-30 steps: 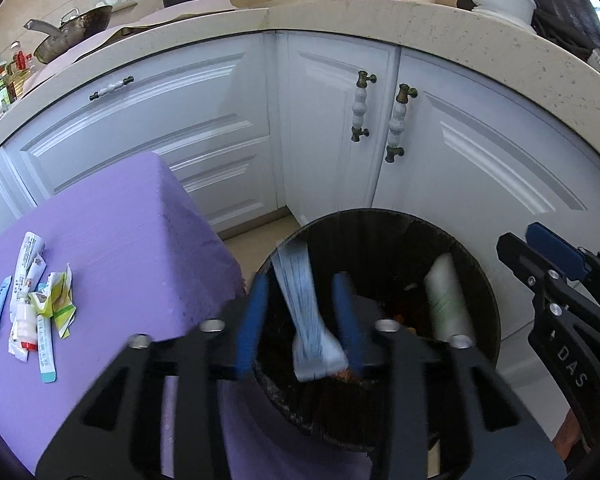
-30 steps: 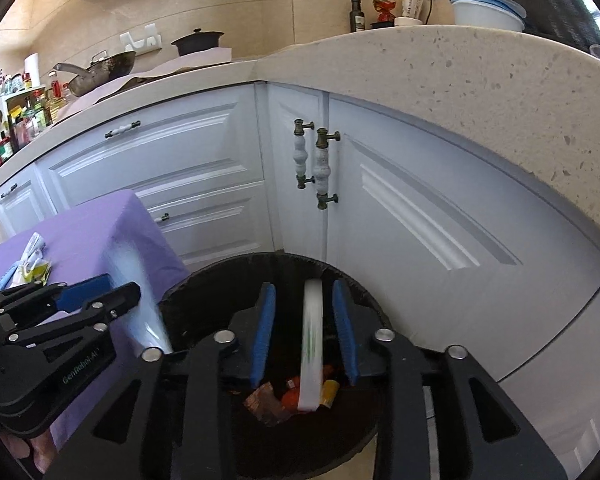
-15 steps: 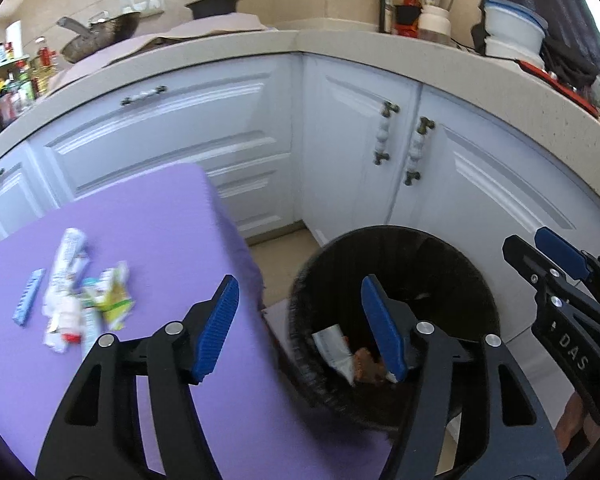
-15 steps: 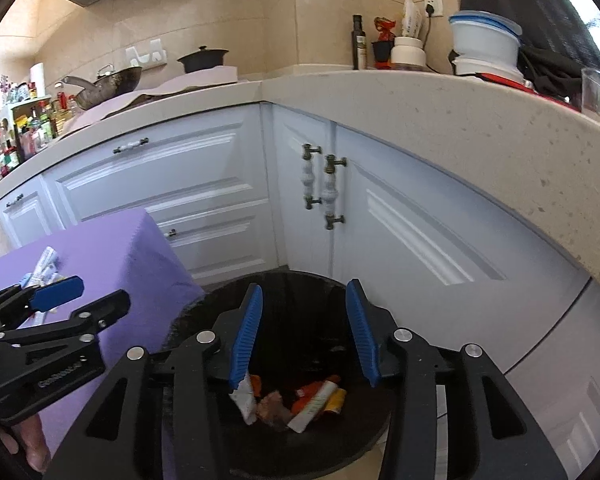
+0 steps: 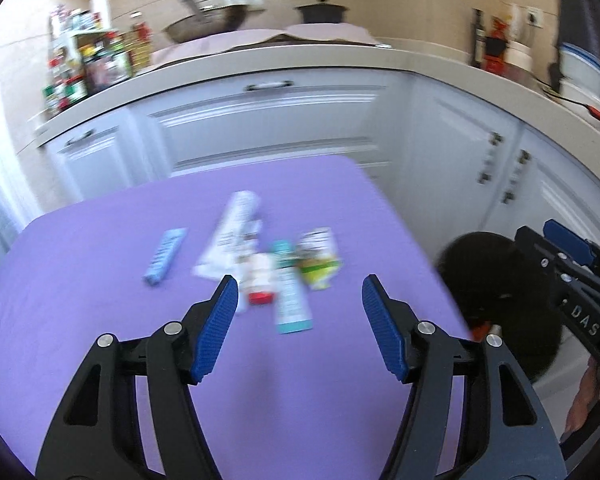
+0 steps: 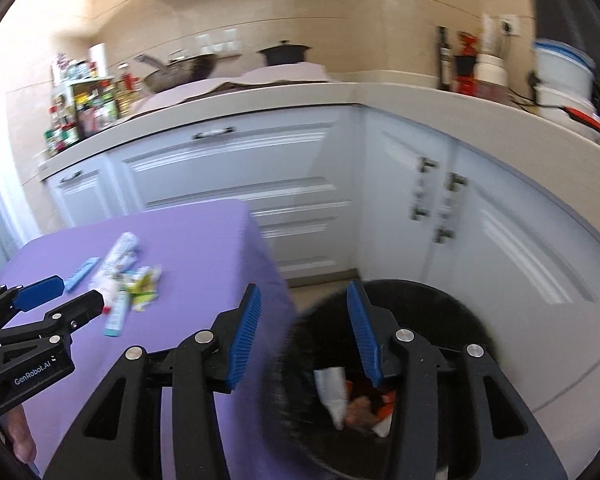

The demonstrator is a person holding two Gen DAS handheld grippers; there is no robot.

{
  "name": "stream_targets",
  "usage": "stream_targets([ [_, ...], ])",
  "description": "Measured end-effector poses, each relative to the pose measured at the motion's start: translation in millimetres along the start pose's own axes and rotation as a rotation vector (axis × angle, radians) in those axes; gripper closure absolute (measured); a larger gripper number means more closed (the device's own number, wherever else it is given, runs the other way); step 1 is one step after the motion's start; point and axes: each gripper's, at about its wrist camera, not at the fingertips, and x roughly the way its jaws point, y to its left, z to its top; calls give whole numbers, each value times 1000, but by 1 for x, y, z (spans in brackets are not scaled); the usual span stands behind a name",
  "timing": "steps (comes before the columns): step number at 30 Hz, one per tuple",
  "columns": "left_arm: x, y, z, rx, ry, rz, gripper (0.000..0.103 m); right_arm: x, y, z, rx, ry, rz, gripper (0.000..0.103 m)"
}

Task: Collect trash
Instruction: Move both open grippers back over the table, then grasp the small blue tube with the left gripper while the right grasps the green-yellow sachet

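A pile of trash lies on the purple table (image 5: pixel 100 256): a white tube (image 5: pixel 236 232), a small blue wrapper (image 5: pixel 165 256), a teal tube (image 5: pixel 290 300), a green-yellow wrapper (image 5: pixel 318 266) and a red-capped piece (image 5: pixel 260 284). My left gripper (image 5: pixel 296 320) is open and empty, just short of the pile. My right gripper (image 6: pixel 304 336) is open and empty over the near rim of the black bin (image 6: pixel 452 308), which holds wrappers (image 6: pixel 334 392). The pile also shows in the right wrist view (image 6: pixel 128 280).
White kitchen cabinets (image 5: pixel 268 120) and a beige counter (image 5: pixel 340 60) curve behind the table and bin. A wok, a pot and spice jars (image 5: pixel 84 64) stand on the counter. The bin (image 5: pixel 496 300) sits on the floor right of the table.
Both grippers let their trash drop into the bin and opened. The left gripper swung left from the bin to the pile on the table. The right gripper drew back a little.
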Motion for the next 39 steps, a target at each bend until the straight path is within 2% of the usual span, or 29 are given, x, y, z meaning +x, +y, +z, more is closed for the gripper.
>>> stream_targets([
  [9,1,82,-10,-112,15,110,40,22,67,7,-68,19,90,58],
  [15,16,118,-14,-165,38,140,39,42,104,11,-113,53,121,57],
  [18,26,127,-15,-174,56,146,39,53,117,13,-127,69,124,53],
  [24,43,141,-13,-183,77,141,39,73,133,13,-149,121,123,53],
  [27,49,142,-10,-185,90,131,31,84,137,13,-153,153,108,53],
  [35,71,139,-2,-171,118,107,31,104,136,13,-135,230,120,53],
  [37,76,139,-1,-174,127,104,31,106,135,14,-127,243,139,60],
  [39,83,137,1,-168,136,101,31,108,135,13,-133,262,160,77],
])
